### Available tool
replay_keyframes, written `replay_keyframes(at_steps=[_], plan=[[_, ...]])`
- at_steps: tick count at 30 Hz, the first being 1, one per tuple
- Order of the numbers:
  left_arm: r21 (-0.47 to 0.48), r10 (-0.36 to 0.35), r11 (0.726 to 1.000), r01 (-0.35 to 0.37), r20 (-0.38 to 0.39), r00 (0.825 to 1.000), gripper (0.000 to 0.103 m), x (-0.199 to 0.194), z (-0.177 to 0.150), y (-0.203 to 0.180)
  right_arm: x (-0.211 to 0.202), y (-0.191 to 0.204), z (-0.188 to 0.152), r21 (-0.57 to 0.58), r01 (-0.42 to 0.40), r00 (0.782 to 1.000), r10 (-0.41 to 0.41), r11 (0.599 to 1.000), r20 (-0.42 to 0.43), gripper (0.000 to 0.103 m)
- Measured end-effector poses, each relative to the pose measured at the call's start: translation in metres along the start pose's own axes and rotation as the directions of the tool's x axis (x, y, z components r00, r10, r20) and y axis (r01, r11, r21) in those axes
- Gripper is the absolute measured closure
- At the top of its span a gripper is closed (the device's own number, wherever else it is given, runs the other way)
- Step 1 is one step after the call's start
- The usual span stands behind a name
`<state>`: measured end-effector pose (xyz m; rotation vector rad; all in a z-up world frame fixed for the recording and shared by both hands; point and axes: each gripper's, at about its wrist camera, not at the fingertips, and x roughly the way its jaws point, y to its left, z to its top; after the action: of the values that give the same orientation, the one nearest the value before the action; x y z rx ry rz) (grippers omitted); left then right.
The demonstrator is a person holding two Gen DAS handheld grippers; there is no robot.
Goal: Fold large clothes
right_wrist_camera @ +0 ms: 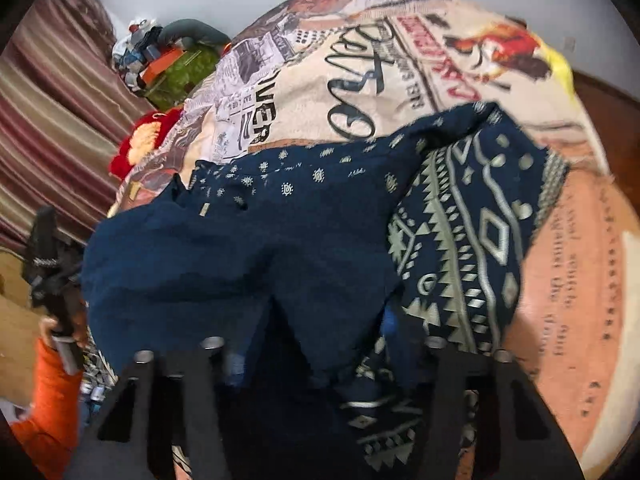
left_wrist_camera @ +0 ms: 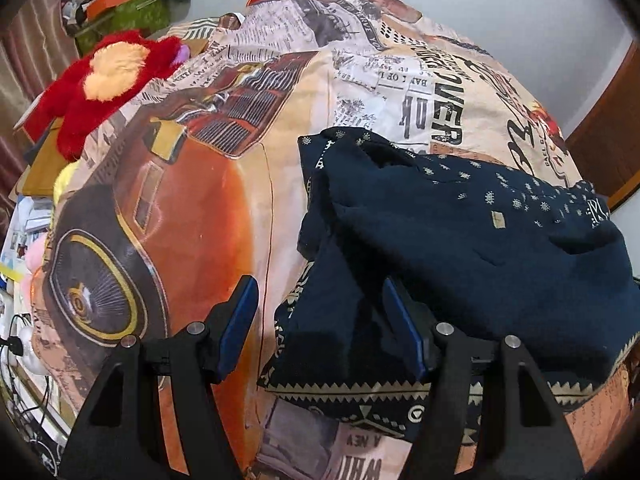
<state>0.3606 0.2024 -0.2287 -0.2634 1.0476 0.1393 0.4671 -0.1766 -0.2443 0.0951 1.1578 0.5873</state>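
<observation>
The left tongs (left_wrist_camera: 320, 332) stand wide, navy garment (left_wrist_camera: 460, 248) draped over the right-hand pad, not pinched. The right tongs (right_wrist_camera: 312, 344) are buried in cloth; grip unclear. The garment lies crumpled on the printed bedspread (left_wrist_camera: 200, 200), red plush toy (left_wrist_camera: 104, 80) beyond

We see the dark navy patterned cotton garment (left_wrist_camera: 472, 232) lying crumpled on the newspaper-and-car printed bedsheet (left_wrist_camera: 208, 184). Far left of it on the sheet rests the red plush toy (left_wrist_camera: 100, 80); behind that sits a green box (left_wrist_camera: 120, 16).

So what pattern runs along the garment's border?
Cream zigzags, diamonds and wavy lines on navy; the garment shows it best in the right wrist view.
</observation>
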Motion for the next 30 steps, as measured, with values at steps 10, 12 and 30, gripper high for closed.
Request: replay_keyframes(at_steps=[10,12,30], plan=[[0.004,0.015,1.000,-0.015,0.036,0.999,0.039,-0.009,0.023,0.007,-0.049,0.032,-0.006,-0.129,0.141,0.971,-0.112,0.982,0.211,0.095],[-0.001,-0.012,1.000,0.012,0.044,0.999,0.039,-0.011,0.035,0.007,-0.064,0.034,-0.003,-0.129,0.162,0.959,-0.125,0.978,0.256,0.096],[0.092,-0.081,0.992,0.089,-0.087,0.993,0.084,0.082,0.069,-0.058,-0.062,0.009,0.040,-0.083,0.304,0.910,-0.263,0.949,0.322,0.096]])
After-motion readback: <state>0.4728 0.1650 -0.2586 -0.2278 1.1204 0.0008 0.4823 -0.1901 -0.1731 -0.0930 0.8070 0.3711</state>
